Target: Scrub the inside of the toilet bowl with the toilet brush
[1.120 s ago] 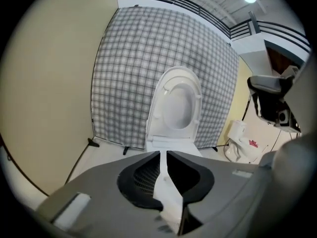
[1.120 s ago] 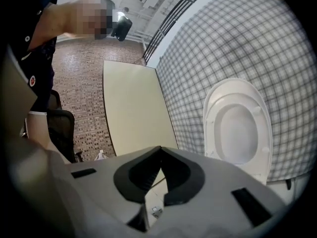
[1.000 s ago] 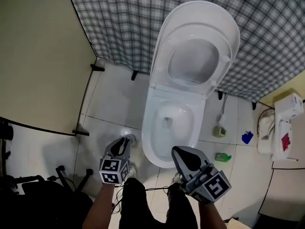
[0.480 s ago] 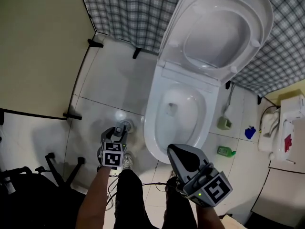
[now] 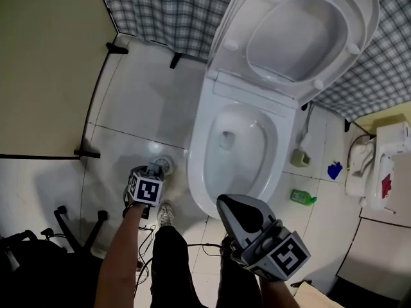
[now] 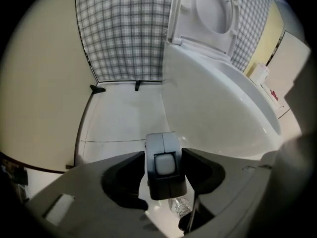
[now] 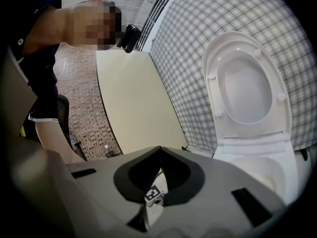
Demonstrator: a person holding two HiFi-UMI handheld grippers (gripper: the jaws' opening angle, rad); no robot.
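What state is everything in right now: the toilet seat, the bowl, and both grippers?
Toilet seat: raised, back against the lid.
Toilet bowl: uncovered, no brush inside.
Left gripper: jaws opening, grey block between them, not clamped.
Right gripper: shut, empty.

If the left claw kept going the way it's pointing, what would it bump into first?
Probably the grey block standing between the left gripper's opening jaws. Past it lie the floor tiles beside the toilet, though depth is unclear.
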